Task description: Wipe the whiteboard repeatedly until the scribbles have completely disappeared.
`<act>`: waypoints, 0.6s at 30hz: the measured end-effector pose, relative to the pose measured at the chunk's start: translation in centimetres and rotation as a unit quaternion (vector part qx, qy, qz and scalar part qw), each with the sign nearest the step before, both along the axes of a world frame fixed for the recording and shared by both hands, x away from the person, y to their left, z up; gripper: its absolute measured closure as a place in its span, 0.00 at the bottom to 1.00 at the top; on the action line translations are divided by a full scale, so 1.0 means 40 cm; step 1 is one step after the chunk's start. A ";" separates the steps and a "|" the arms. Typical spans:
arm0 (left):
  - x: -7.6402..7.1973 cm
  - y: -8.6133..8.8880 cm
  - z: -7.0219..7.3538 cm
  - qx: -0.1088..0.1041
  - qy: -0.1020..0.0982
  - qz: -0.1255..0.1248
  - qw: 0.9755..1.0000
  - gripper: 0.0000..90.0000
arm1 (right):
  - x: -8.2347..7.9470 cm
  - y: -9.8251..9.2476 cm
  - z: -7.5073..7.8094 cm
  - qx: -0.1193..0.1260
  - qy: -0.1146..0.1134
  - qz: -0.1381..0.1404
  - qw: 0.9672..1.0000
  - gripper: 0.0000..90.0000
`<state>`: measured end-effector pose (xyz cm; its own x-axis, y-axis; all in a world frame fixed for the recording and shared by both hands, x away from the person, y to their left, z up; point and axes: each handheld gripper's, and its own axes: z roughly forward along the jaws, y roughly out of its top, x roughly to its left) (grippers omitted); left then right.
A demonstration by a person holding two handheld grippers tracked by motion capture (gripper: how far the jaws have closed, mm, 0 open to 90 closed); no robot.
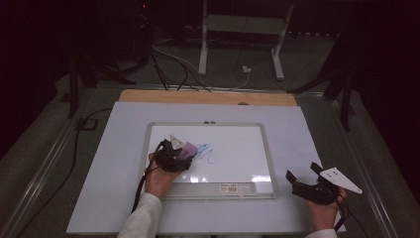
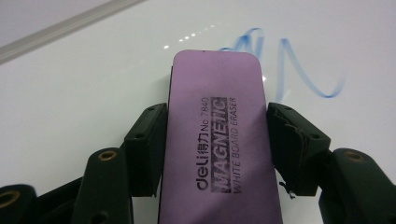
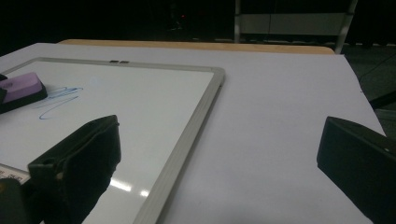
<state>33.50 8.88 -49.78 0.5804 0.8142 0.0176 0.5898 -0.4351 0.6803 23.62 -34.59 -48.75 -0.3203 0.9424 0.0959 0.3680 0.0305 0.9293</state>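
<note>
High view: one framed whiteboard (image 1: 257, 148) lies flat on the white-covered table (image 1: 317, 148), with a single blue scribble (image 1: 207, 151) drawn left of its middle. The left gripper (image 1: 179, 151) sits over the board's left part, its jaws closed on one purple eraser (image 1: 188, 150), which rests on the board surface with its far end just touching the scribble's left edge. In the left gripper view the eraser (image 2: 219, 140) stands lengthwise between the two black jaws, each pressing a long side, and its top carries the printed words "deli No 7840 MAGNETIC WHITE BOARD ERASER"; the blue loops (image 2: 299, 70) run on past its far end and to the right. The right gripper (image 1: 303, 173) is held over the table just right of the board's near right corner, apart from the frame, with its two jaws spread wide and nothing between them. In the right gripper view those jaws frame the board's right edge (image 3: 187, 140), and the eraser (image 3: 21, 88) shows far off at the left, beside the scribble (image 3: 58, 100)
</note>
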 end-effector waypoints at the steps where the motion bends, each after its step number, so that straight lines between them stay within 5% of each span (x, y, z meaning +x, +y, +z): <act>1: -0.003 -0.011 0.000 0.000 0.000 -0.007 1.000 0.47 | 0.001 0.001 0.000 -0.001 0.000 0.000 1.000 0.00; 7: -0.009 -0.042 0.000 -0.006 0.003 -0.029 1.000 0.47 | 0.001 0.001 0.000 -0.004 0.000 0.000 1.000 0.00; 11: 0.002 -0.023 0.003 0.013 -0.005 0.002 1.000 0.47 | 0.000 -0.004 0.000 0.000 -0.001 -0.003 1.000 0.00; 13: 0.011 -0.012 0.002 0.006 0.002 0.017 1.000 0.47 | 0.000 -0.006 0.000 0.001 -0.002 -0.005 1.000 0.00; 18: 0.007 -0.026 0.003 0.008 0.000 0.017 1.000 0.47 | 0.002 -0.004 0.000 -0.002 -0.001 -0.003 1.000 0.00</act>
<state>33.78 7.83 -49.67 0.5518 0.8334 0.0304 0.6050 -0.4251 0.6733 23.71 -34.74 -48.77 -0.3139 0.9450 0.0922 0.3671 0.0312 0.9297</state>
